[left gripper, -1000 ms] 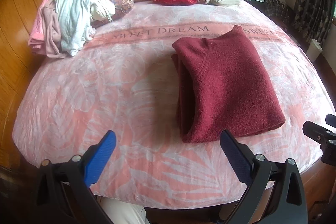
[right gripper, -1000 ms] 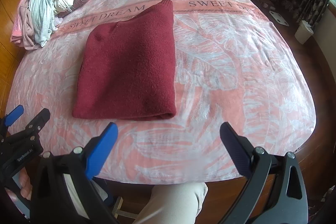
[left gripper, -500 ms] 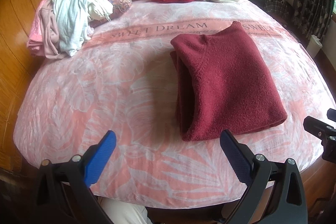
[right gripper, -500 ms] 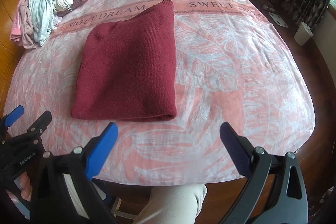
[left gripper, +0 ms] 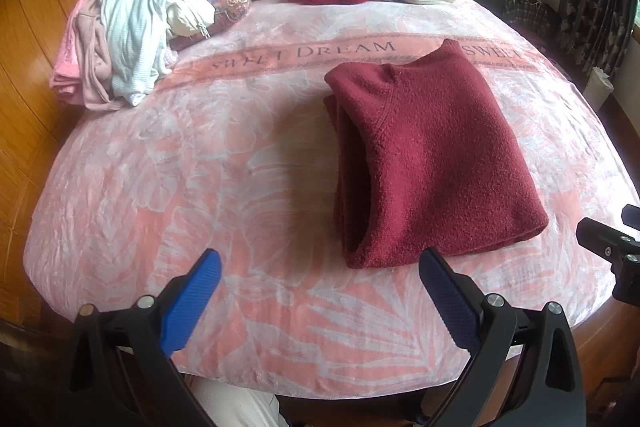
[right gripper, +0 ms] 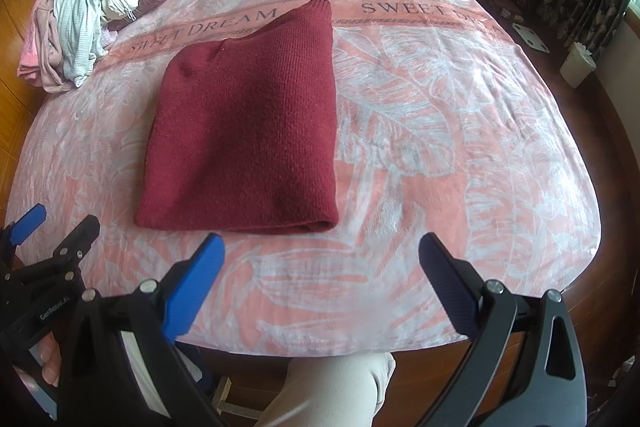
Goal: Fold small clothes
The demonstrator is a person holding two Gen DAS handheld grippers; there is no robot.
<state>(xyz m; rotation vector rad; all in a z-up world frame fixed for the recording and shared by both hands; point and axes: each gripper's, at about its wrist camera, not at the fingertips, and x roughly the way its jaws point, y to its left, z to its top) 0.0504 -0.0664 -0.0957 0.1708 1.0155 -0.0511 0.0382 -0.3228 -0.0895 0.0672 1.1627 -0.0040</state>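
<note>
One folded maroon sweater (left gripper: 436,163) lies on the bed (left gripper: 200,187). Two hand-held grippers, left (left gripper: 320,291) and right (right gripper: 320,275), hover near it, both spread wide, holding nothing.

i see soft, even daylight from the window (right gripper: 634,7) at the right edge. the bed (left gripper: 240,163) is evenly lit, with a faint shadow left of the red sweater (left gripper: 436,163). both views bulge hard at the rims and go dark in the corners. the centre stays sharp, with no glare.
</note>
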